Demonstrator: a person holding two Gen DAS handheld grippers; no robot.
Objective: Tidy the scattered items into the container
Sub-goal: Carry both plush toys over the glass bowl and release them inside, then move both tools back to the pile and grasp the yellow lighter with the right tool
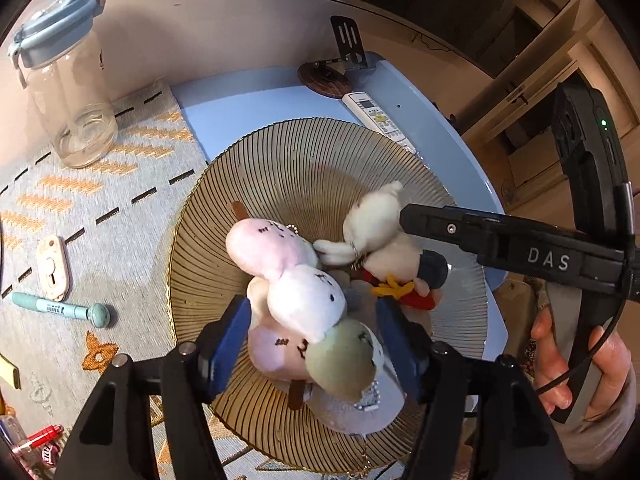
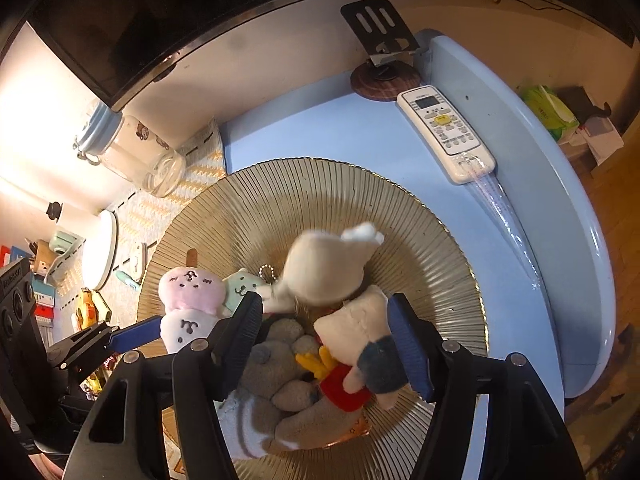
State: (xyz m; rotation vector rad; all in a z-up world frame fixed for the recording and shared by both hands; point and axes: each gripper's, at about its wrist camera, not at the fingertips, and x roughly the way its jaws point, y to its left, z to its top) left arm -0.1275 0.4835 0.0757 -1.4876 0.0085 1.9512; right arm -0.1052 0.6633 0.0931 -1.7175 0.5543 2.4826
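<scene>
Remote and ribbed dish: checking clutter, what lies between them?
Nothing: bare blue tabletop separates the remote from the ribbed dish, clearest in the right wrist view.

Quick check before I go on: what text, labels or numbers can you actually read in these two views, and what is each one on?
"DAS": white letters on the right gripper arm, left wrist view.
Remote control: button and screen print too small to read.
Teal pen: label print too small.
Red packet: lettering blurred.
Dango plush: stitched marks, unreadable.

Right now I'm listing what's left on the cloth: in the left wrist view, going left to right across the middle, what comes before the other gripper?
Teal pen → white oval tag → pink-and-white plush skewer in the ribbed bowl → white plush doll → right gripper.
</scene>
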